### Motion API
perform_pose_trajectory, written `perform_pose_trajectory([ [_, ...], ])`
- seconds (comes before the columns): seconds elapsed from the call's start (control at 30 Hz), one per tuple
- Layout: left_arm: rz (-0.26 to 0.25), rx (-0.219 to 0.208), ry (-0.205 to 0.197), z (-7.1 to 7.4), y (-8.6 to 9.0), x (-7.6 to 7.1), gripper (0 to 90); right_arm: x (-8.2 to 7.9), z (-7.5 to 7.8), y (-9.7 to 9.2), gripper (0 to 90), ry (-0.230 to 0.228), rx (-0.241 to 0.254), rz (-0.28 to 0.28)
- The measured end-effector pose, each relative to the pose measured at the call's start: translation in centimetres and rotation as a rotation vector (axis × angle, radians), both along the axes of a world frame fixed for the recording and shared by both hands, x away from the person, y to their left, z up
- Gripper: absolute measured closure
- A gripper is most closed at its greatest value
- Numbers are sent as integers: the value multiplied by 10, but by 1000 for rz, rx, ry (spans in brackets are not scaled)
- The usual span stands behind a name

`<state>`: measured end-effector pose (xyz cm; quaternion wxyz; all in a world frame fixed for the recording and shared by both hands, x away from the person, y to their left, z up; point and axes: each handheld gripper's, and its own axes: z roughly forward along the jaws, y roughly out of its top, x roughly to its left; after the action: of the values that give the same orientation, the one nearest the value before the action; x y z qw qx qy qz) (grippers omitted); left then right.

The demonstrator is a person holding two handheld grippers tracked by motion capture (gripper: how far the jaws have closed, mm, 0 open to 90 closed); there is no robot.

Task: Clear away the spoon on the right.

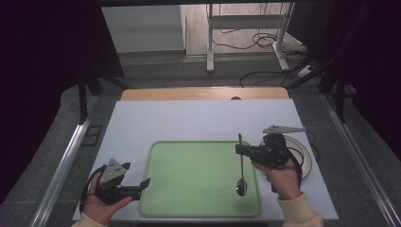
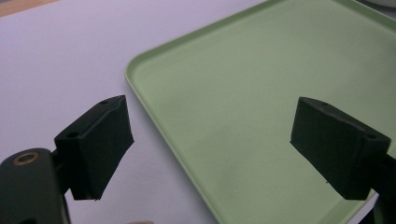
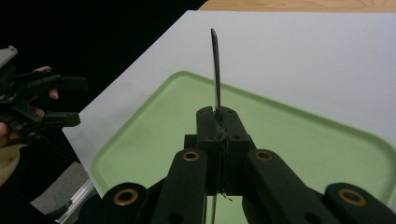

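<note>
A metal spoon (image 1: 241, 168) is clamped by its handle in my right gripper (image 1: 242, 150), over the right part of the green tray (image 1: 189, 194). Its bowl (image 1: 241, 186) points toward the tray's near edge and its handle tip (image 1: 239, 137) pokes past the far rim. In the right gripper view the handle (image 3: 215, 70) rises from the shut jaws. My left gripper (image 1: 144, 183) rests at the tray's near left corner, open and holding nothing. Its fingers (image 2: 100, 140) straddle the tray's left rim (image 2: 140, 93) in the left gripper view.
A round plate (image 1: 305, 158) lies on the white table (image 1: 198, 118) just right of the tray, partly hidden by my right gripper. A wooden strip (image 1: 203, 93) runs along the table's far edge. Beyond it are a desk frame and cables on the floor.
</note>
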<state>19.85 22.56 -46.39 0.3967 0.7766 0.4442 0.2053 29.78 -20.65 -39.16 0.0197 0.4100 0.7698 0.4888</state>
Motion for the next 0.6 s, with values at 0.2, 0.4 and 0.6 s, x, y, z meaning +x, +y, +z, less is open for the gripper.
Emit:
perform_pose_trajectory([
  [0.2, -2, 2, 0, 0, 0, 0, 125, -2, -8, 8, 879, 27, -2, -5],
  [0.4, 1, -2, 1, 0, 1, 0, 125, 1, -21, 15, 878, 66, -36, -1],
  [0.6, -4, 4, 3, -1, 1, 0, 125, 3, -31, 21, 878, 95, -68, 0],
])
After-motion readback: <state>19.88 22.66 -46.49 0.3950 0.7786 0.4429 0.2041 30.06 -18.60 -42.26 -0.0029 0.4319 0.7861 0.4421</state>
